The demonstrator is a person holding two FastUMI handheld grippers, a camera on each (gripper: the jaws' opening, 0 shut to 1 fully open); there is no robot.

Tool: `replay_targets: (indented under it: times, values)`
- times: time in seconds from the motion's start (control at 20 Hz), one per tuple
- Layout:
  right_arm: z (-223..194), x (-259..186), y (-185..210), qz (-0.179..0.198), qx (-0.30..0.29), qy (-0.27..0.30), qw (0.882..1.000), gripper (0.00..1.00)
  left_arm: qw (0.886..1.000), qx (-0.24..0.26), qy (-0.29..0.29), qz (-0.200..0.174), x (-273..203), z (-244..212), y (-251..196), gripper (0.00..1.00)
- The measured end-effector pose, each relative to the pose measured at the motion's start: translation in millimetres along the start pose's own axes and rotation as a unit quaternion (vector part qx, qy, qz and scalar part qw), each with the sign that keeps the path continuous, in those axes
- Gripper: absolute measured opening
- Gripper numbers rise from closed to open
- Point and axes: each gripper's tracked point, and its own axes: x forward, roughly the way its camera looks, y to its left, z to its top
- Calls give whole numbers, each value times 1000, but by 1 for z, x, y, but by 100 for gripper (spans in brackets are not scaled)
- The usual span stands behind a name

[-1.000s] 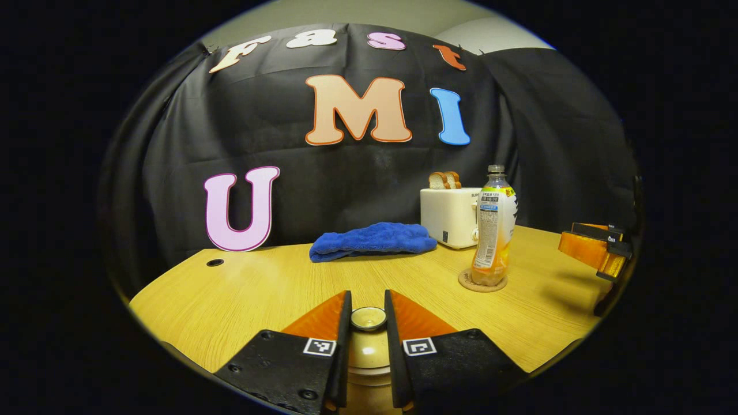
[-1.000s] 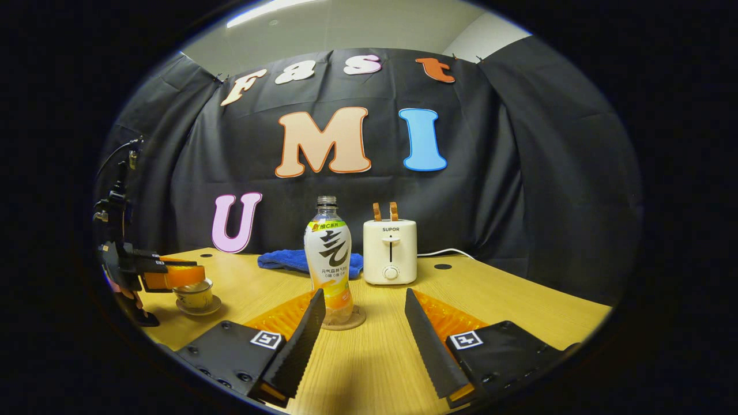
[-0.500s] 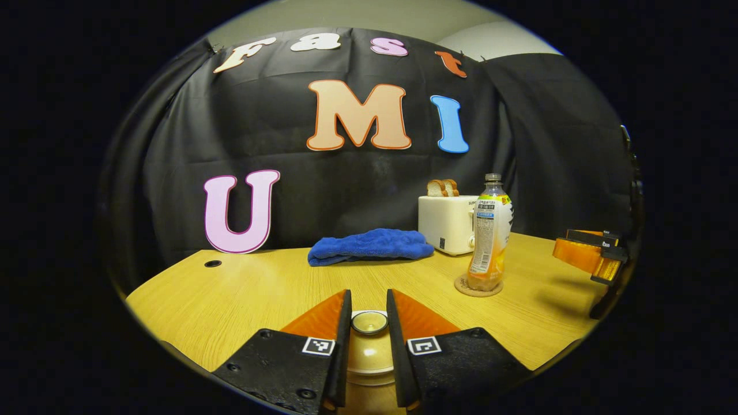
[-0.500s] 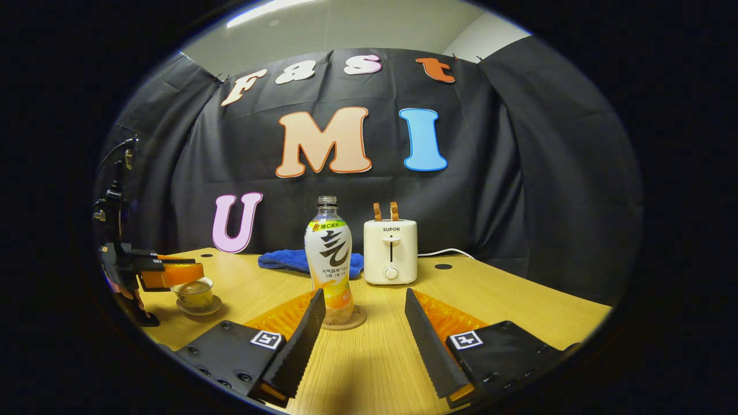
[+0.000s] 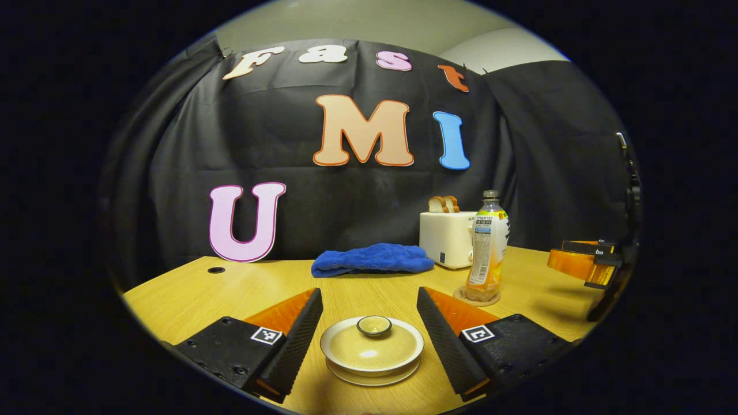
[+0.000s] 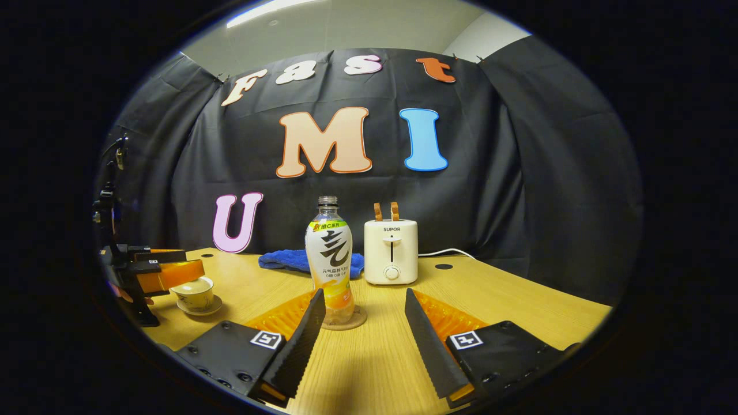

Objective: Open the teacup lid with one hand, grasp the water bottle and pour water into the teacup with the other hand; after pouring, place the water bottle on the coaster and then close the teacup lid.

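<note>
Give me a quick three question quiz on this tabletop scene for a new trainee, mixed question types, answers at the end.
1. True or false: the teacup lid sits on the teacup, with the left tool open around it.
2. Multiple choice: the water bottle stands on A) the blue towel, B) the coaster, C) the toaster.
3. Fill in: the white toaster holds two slices of ____.

Key: 1 true. 2 B. 3 bread.
</note>
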Motion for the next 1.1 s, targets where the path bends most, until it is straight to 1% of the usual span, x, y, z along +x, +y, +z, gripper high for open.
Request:
replay_targets:
  times: [0.1,0.15,0.25,0.3,0.35,0.5,0.55,0.6,0.65,0.8,0.9,0.95,1.05,1.1]
  values:
    - [0,0,0,1,0,0,1000,86,1000,-1,-1,10,-3,1,4,96]
    - [0,0,-1,-2,0,0,1000,86,1000,1,0,23,-6,1,8,96]
    - [0,0,-3,-7,0,1,1000,92,998,-1,1,63,-15,0,23,96]
    - [0,-1,-4,-9,0,1,1000,92,997,1,1,78,-19,0,26,96]
    - [0,0,-5,-12,0,0,1000,89,996,0,1,87,-23,1,27,96]
    - [0,0,-7,-18,0,0,1000,89,994,2,-2,106,-34,2,29,96]
    - [0,0,-9,-20,-1,0,1000,89,993,3,2,122,-38,2,35,96]
    - [0,-1,-10,-23,-1,0,1000,92,990,2,1,140,-44,0,41,96]
    - [0,-1,-11,-26,-1,0,1000,92,988,3,-1,154,-47,2,46,97]
    - [-1,-1,-13,-32,-1,0,1000,92,982,5,2,189,-56,1,55,95]
    - [1,-2,-13,-32,-1,0,999,86,978,5,2,210,-61,1,61,95]
    - [1,-1,-13,-32,-1,0,999,86,976,5,4,219,-64,1,63,94]
    - [0,-1,-13,-32,-1,0,1000,92,971,5,5,240,-73,1,69,95]
    - [0,-1,-13,-32,-1,0,1000,89,967,5,4,254,-79,1,72,95]
